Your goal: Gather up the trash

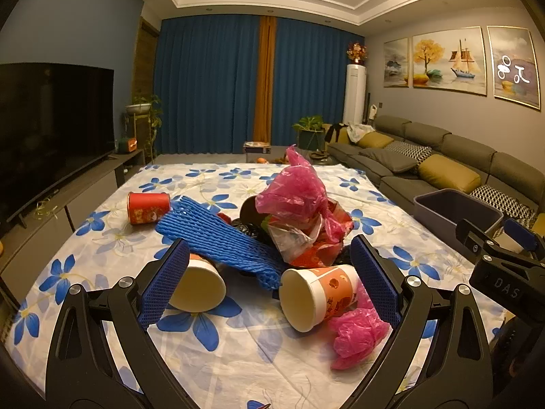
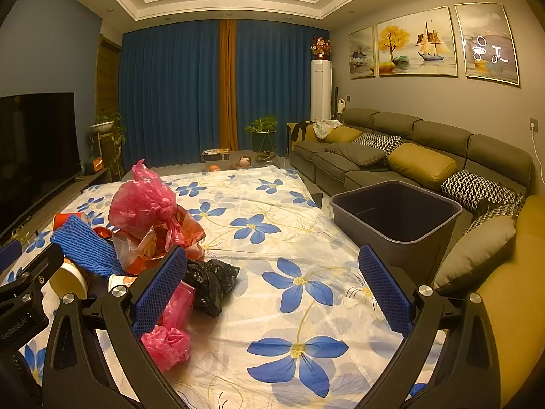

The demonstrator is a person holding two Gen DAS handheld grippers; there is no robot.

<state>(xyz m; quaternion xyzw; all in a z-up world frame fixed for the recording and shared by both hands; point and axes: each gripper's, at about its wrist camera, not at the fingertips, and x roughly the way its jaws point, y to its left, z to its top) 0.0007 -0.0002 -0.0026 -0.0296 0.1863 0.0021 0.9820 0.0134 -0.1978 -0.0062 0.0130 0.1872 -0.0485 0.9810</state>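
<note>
Centrally heaped on the flowered cloth [image 1: 238, 351] covering the surface: a trash pile [image 1: 299, 225] of red and pink plastic bags, with a blue foam net sleeve [image 1: 218, 238] slanting across its front. Two paper cups on their sides at the near edge, one plain [image 1: 199, 288] to the left, one orange-printed [image 1: 318, 294] to the right (mouths toward the left wrist camera). A red cup [image 1: 149, 207] lying apart behind the sleeve. A crumpled pink bag [image 1: 357, 337] just beside the printed cup, a black bag [image 2: 211, 283] on the pile's right side.

Left gripper [image 1: 270, 284] low before the pile, jaws spread wide and empty, bracketing both near cups. Right gripper [image 2: 272, 293] over bare cloth right of the pile, jaws likewise wide apart, nothing between them.

Dark grey bin [image 2: 395, 218] beyond the surface's right edge, in front of the sofa [image 2: 408, 150].
</note>
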